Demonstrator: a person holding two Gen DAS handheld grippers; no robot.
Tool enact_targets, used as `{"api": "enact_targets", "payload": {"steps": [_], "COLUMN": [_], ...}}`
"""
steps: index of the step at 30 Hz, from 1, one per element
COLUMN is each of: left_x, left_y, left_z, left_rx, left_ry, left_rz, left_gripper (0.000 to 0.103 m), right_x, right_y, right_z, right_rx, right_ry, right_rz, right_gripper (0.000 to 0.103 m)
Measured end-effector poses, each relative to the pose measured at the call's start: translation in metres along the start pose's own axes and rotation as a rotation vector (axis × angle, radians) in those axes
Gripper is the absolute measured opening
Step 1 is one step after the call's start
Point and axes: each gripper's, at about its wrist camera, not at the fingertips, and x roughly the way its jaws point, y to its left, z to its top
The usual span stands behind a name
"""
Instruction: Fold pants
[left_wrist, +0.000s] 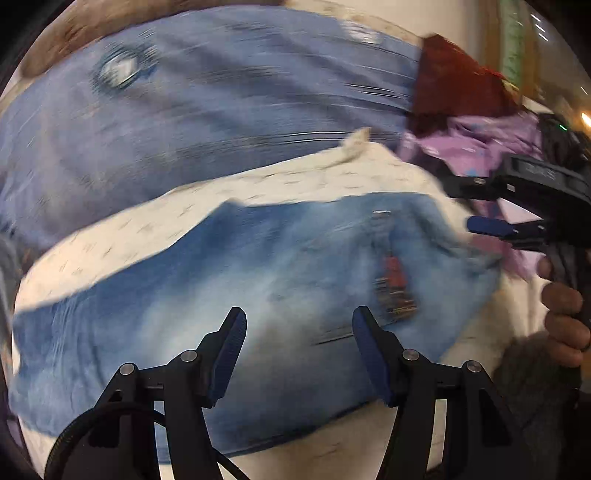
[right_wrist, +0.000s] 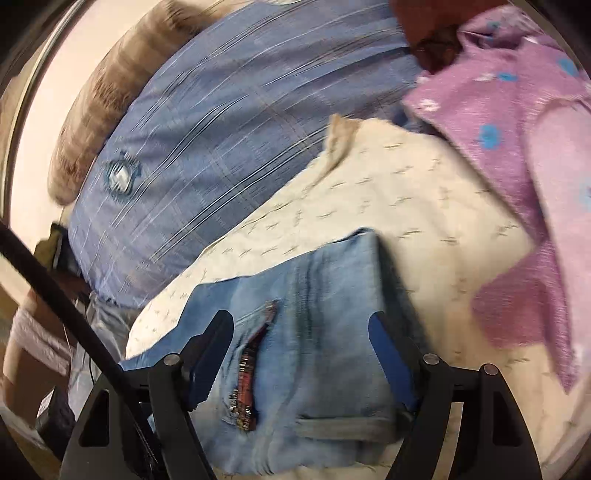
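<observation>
Light blue jeans lie folded on a cream patterned sheet. They carry a red embroidered patch. My left gripper hovers open above them, holding nothing. My right gripper shows at the right edge of the left wrist view, held by a hand, its jaws apart. In the right wrist view the jeans fill the lower middle, with the patch between the jaws. My right gripper is open over the jeans' folded end. Both views are motion-blurred.
A blue striped pillow lies beyond the sheet, also in the right wrist view. Purple flowered cloth and a dark red garment lie heaped at the right. A brown furry blanket edges the pillow.
</observation>
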Motion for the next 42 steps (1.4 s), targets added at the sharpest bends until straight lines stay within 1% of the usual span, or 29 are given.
{"api": "enact_targets", "payload": {"steps": [1, 3, 4, 5, 7, 9, 11, 14, 15, 17, 19, 20, 21, 22, 23, 24, 26, 27, 28, 30, 31, 32, 33, 34, 36, 37, 39, 41, 42], "left_x": [0.0, 0.004, 0.006, 0.01, 0.025, 0.041, 0.055, 0.068, 0.072, 0.075, 0.066, 0.053, 0.041, 0.035, 0.034, 0.038, 0.055, 0.066, 0.077, 0.093, 0.093, 0.091, 0.091, 0.085, 0.071, 0.065, 0.062, 0.059, 0.06], "left_y": [-0.01, -0.043, -0.055, -0.073, -0.104, -0.124, -0.138, -0.146, -0.147, -0.144, -0.142, -0.142, -0.141, -0.14, -0.142, -0.145, -0.153, -0.159, -0.164, -0.173, -0.174, -0.172, -0.168, -0.162, -0.147, -0.136, -0.121, -0.115, -0.115], "left_z": [0.004, 0.01, 0.012, 0.012, 0.01, 0.006, 0.003, -0.003, -0.003, -0.004, -0.001, 0.0, 0.002, 0.003, 0.003, 0.003, -0.002, -0.007, -0.012, -0.022, -0.023, -0.022, -0.018, -0.012, 0.0, 0.007, 0.016, 0.019, 0.019], "left_rx": [0.032, 0.142, 0.184, 0.248, 0.354, 0.417, 0.453, 0.499, 0.506, 0.492, 0.482, 0.475, 0.466, 0.457, 0.456, 0.471, 0.531, 0.577, 0.622, 0.684, 0.677, 0.642, 0.603, 0.545, 0.426, 0.348, 0.254, 0.21, 0.212], "left_ry": [-0.004, -0.009, -0.011, -0.013, -0.001, 0.027, 0.043, 0.042, 0.043, 0.043, 0.06, 0.029, -0.018, -0.042, -0.046, -0.036, 0.002, 0.03, 0.052, 0.063, 0.027, -0.001, 0.01, 0.017, 0.009, 0.016, 0.038, 0.04, 0.037], "left_rz": [-0.012, -0.038, -0.043, -0.046, -0.027, -0.012, 0.011, 0.031, 0.033, 0.012, 0.007, -0.008, -0.024, -0.027, -0.026, -0.022, 0.028, 0.063, 0.086, 0.152, 0.15, 0.147, 0.15, 0.098, 0.02, -0.024, -0.079, -0.095, -0.088], "left_gripper": [0.06, 0.06, 0.06, 0.06, 0.061, 0.06, 0.06, 0.06, 0.06, 0.06, 0.06, 0.06, 0.065, 0.075, 0.08, 0.081, 0.08, 0.078, 0.078, 0.074, 0.062, 0.048, 0.029, 0.02, 0.017, 0.016, 0.016, 0.015, 0.015], "right_x": [-0.003, -0.013, -0.019, -0.024, -0.029, -0.031, -0.035, -0.035, -0.03, -0.017, -0.002, 0.002, 0.004, 0.002, 0.0, -0.002, -0.003, -0.003, -0.003, -0.004, -0.003, -0.001, 0.0, 0.001, 0.005, 0.007, 0.016, 0.027, 0.036], "right_y": [-0.005, -0.019, -0.027, -0.035, -0.051, -0.065, -0.079, -0.096, -0.099, -0.103, -0.101, -0.1, -0.1, -0.1, -0.1, -0.1, -0.099, -0.1, -0.101, -0.108, -0.11, -0.112, -0.112, -0.112, -0.11, -0.109, -0.106, -0.106, -0.104], "right_z": [0.002, 0.006, 0.009, 0.011, 0.012, 0.013, 0.013, 0.012, 0.012, 0.011, 0.01, 0.008, 0.008, 0.008, 0.008, 0.008, 0.008, 0.007, 0.006, 0.005, 0.004, 0.004, 0.003, 0.003, 0.003, 0.004, 0.005, 0.003, 0.001], "right_rx": [0.017, 0.063, 0.09, 0.121, 0.18, 0.221, 0.263, 0.33, 0.347, 0.362, 0.362, 0.363, 0.364, 0.366, 0.37, 0.372, 0.367, 0.368, 0.374, 0.41, 0.423, 0.432, 0.435, 0.433, 0.429, 0.426, 0.43, 0.462, 0.477], "right_ry": [0.0, -0.017, -0.029, -0.039, -0.049, -0.045, -0.054, -0.047, -0.028, 0.029, 0.097, 0.116, 0.124, 0.119, 0.107, 0.098, 0.095, 0.096, 0.098, 0.095, 0.097, 0.103, 0.11, 0.118, 0.133, 0.141, 0.171, 0.211, 0.246], "right_rz": [0.003, 0.016, 0.027, 0.042, 0.069, 0.074, 0.077, 0.129, 0.146, 0.174, 0.188, 0.187, 0.186, 0.186, 0.185, 0.181, 0.177, 0.175, 0.168, 0.174, 0.183, 0.19, 0.195, 0.202, 0.219, 0.227, 0.246, 0.293, 0.317], "right_gripper": [0.077, 0.079, 0.079, 0.079, 0.079, 0.079, 0.079, 0.081, 0.084, 0.086, 0.087, 0.087, 0.087, 0.087, 0.087, 0.087, 0.087, 0.087, 0.087, 0.088, 0.088, 0.088, 0.088, 0.088, 0.088, 0.088, 0.088, 0.088, 0.088]}}
